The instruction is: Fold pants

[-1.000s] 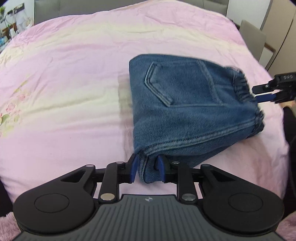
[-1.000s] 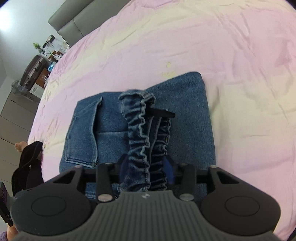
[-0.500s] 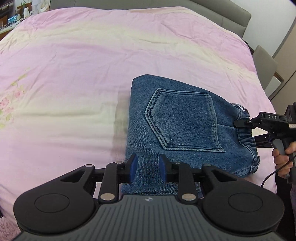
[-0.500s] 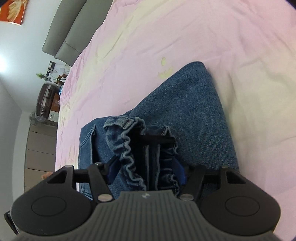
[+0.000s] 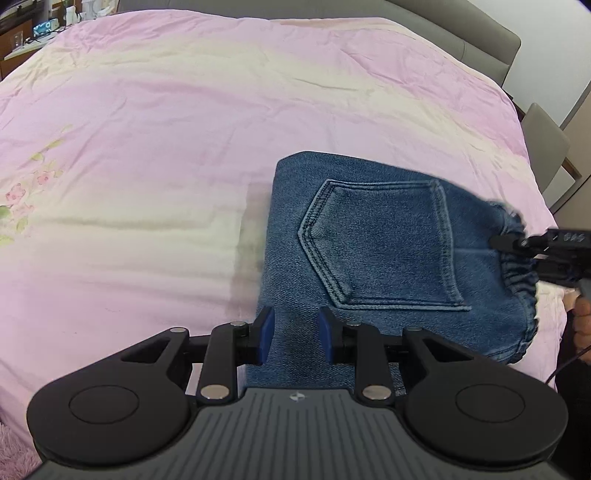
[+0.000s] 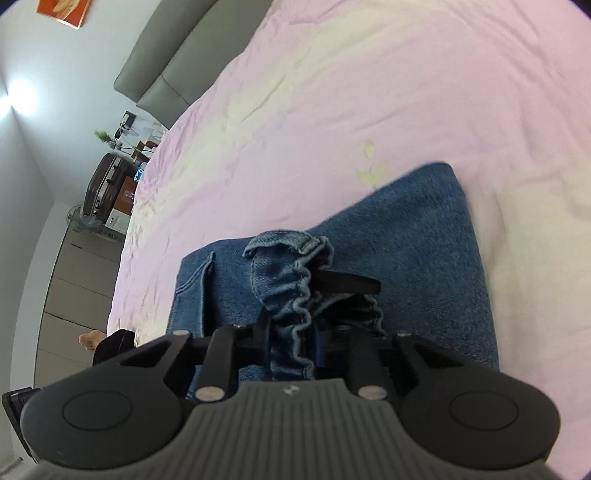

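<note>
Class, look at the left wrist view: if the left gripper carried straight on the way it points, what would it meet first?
Most likely the folded jeans: denim already lies between the open fingers of the left gripper and stretches ahead, back pocket up. Beyond lies the pink duvet. Depth is hard to judge in a fisheye view.

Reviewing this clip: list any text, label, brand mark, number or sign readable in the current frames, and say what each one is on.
On the right gripper, seen from the left wrist view: light lettering on its black body, too blurred to read.
On the left gripper: a small white emblem on the grey housing, no letters.
On the orange poster on the wall: nothing legible.
On the jeans and pink bedcover: no text.
</note>
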`<act>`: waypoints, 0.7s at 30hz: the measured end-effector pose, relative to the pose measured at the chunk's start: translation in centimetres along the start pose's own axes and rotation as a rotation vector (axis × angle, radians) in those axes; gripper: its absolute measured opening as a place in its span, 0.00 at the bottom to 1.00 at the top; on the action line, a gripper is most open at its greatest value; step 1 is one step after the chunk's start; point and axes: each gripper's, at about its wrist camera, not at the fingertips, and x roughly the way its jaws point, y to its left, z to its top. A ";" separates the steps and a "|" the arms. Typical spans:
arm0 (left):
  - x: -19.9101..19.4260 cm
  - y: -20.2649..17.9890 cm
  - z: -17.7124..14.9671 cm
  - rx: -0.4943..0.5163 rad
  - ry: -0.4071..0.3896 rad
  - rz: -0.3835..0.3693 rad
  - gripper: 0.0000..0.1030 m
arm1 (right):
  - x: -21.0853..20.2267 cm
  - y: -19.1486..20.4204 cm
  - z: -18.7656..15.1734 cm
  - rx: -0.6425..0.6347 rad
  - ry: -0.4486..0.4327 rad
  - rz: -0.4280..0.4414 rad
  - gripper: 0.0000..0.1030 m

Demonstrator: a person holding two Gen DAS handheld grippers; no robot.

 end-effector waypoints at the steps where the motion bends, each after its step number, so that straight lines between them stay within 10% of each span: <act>1: -0.2 0.1 0.1 -0.004 -0.006 -0.001 0.30 | -0.7 1.4 0.6 -0.039 -0.014 0.000 0.15; 8: -0.9 -0.7 1.8 -0.013 -0.072 -0.039 0.30 | -5.6 7.4 5.0 -0.147 -0.072 -0.045 0.15; 21: 4.6 -3.8 6.9 0.117 -0.071 -0.069 0.30 | -2.5 -5.5 3.2 0.122 0.004 -0.193 0.14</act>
